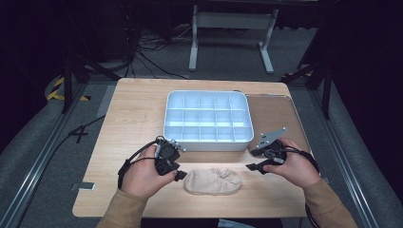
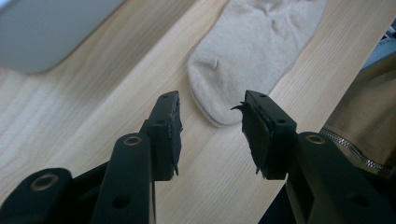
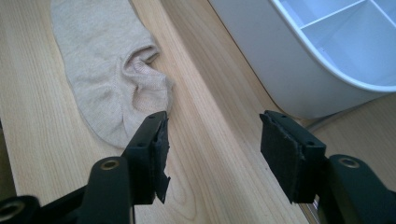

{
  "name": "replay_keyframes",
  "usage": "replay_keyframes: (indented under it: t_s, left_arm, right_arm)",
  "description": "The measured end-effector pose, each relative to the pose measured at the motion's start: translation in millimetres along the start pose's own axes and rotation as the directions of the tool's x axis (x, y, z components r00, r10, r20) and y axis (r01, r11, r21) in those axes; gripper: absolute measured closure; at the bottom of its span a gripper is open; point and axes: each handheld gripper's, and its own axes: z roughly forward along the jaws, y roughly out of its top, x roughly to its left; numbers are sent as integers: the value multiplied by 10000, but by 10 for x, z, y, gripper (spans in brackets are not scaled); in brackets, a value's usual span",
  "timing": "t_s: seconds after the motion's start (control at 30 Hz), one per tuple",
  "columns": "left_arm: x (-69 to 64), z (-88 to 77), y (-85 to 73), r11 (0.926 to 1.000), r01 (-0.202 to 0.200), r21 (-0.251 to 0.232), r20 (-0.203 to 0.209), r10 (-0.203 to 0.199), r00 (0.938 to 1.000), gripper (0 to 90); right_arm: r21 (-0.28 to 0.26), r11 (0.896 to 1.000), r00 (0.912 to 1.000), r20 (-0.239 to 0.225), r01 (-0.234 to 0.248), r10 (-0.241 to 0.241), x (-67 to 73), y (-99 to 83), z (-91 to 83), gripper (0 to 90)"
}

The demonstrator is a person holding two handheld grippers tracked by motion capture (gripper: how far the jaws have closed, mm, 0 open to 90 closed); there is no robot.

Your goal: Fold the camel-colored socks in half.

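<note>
A beige ankle sock (image 1: 212,181) lies flat on the wooden table near its front edge, between my two grippers. My left gripper (image 1: 179,175) sits at the sock's left end. In the left gripper view the jaws (image 2: 210,112) stand apart, and the rounded end of the sock (image 2: 252,51) lies just ahead of the gap, untouched by the pads. My right gripper (image 1: 252,167) is at the sock's right end. In the right gripper view it is open (image 3: 212,135), with the sock's cuff end (image 3: 107,79) just beyond its left jaw.
A white compartment tray (image 1: 207,141) with several empty cells stands behind the sock at mid-table, seen close as a tray wall (image 3: 280,60) and a tray corner (image 2: 42,32). A flat brown mat (image 1: 275,114) lies right of it. Bare wood extends left of the tray.
</note>
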Motion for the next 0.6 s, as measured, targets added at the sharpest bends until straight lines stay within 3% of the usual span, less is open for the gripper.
replay_keyframes:
  t_s: [0.3,0.6]
  left_arm:
    - [70,265,-11,9962,559,673,317,-582,9978,614]
    - [43,482,19,9931,617,993,632,-682,9957,607]
  right_arm:
    - [118,9999,9999,-101,66,-65,17,2,44,430]
    - [315,9994,9995,-286,165,-156,54,14,120,430]
